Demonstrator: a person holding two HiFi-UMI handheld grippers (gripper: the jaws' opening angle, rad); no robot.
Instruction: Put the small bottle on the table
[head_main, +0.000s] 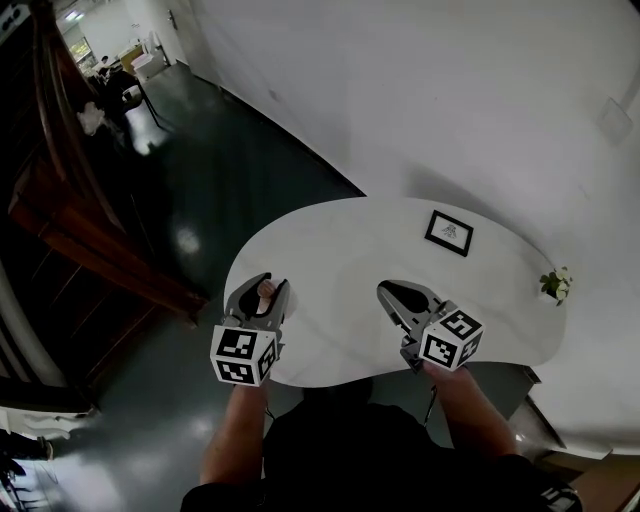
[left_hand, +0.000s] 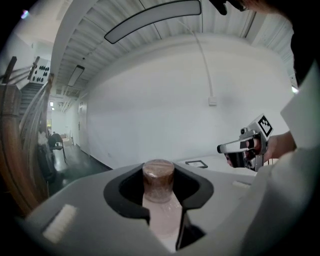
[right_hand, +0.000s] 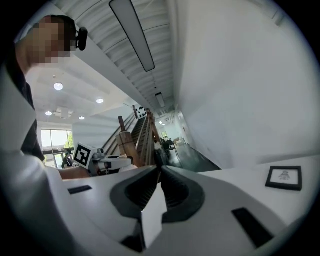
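Note:
My left gripper (head_main: 266, 286) is shut on the small bottle (head_main: 266, 291) over the left end of the white table (head_main: 340, 235). In the left gripper view the bottle (left_hand: 159, 182) stands upright between the jaws, with a brown cap and a pale pink body; the left gripper (left_hand: 159, 169) holds it by the neck. How high it is above the tabletop I cannot tell. My right gripper (head_main: 390, 292) hovers over the table's front middle, shut with nothing in it; its jaw tips meet in the right gripper view (right_hand: 159, 168).
A small black picture frame (head_main: 449, 232) lies near the table's far edge. A little potted plant (head_main: 554, 284) sits at the right end. A wooden staircase (head_main: 70, 200) and dark floor (head_main: 230, 170) are to the left, a white wall behind.

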